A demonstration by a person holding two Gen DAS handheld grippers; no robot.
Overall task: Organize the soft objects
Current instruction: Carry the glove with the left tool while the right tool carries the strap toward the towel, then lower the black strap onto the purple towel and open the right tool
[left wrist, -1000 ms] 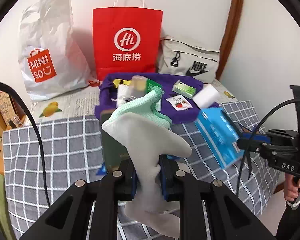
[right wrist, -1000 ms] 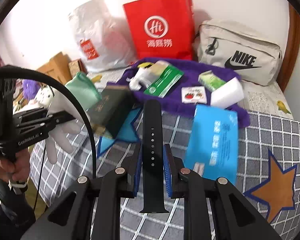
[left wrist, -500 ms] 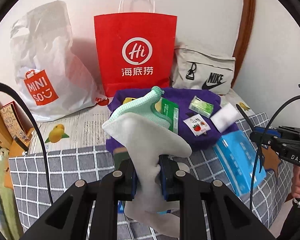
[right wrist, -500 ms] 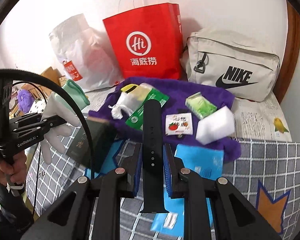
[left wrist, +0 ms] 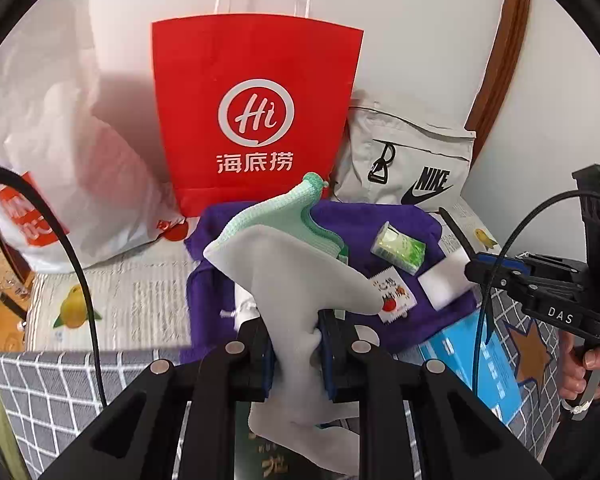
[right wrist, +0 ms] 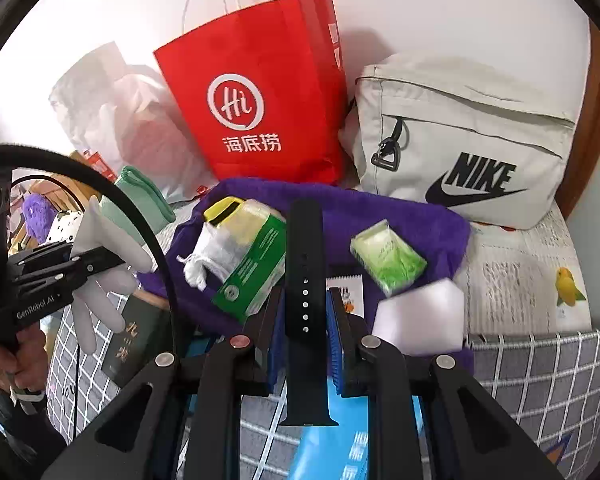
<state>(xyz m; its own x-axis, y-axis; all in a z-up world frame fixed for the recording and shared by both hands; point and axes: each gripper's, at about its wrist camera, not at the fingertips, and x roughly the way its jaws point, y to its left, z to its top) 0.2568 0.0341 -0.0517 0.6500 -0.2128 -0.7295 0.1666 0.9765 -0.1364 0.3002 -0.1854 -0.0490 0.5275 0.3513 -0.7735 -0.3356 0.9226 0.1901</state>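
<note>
The bed (right wrist: 540, 376), under its grey checked cover, carries everything here, and along its far edge against the wall stand three bags: the white plastic bag (left wrist: 52, 120) toward the far left corner, the red paper bag (left wrist: 256, 120) upright in the middle with its mouth open to the top, and the beige Nike bag (right wrist: 460, 140) leaning toward the far right. They look lined up as sorting bins, easy to reach from the near edge.

In front of them the purple towel (right wrist: 380, 216) lies spread across the far middle of the bed, a staging patch for the small stuff: a green box (right wrist: 256, 272), a white drawstring pouch (right wrist: 208, 256), a green tissue pack (right wrist: 388, 260) and a white sponge block (right wrist: 420, 316) at its near right edge. A blue packet (left wrist: 472, 356) lies on the checked cover just nearer.

Now the hands. The left gripper (left wrist: 296, 344) is clamped narrow on the grey glove (left wrist: 300, 280), pinched low at the palm so the mint cuff stands up and the fingers dangle, held above the towel facing the red bag. The right gripper (right wrist: 306, 320) is closed on the black watch strap (right wrist: 305, 280), gripped mid-length and upright, which keeps it from flopping. Both look carried toward a bag; which one, I can't tell.
</note>
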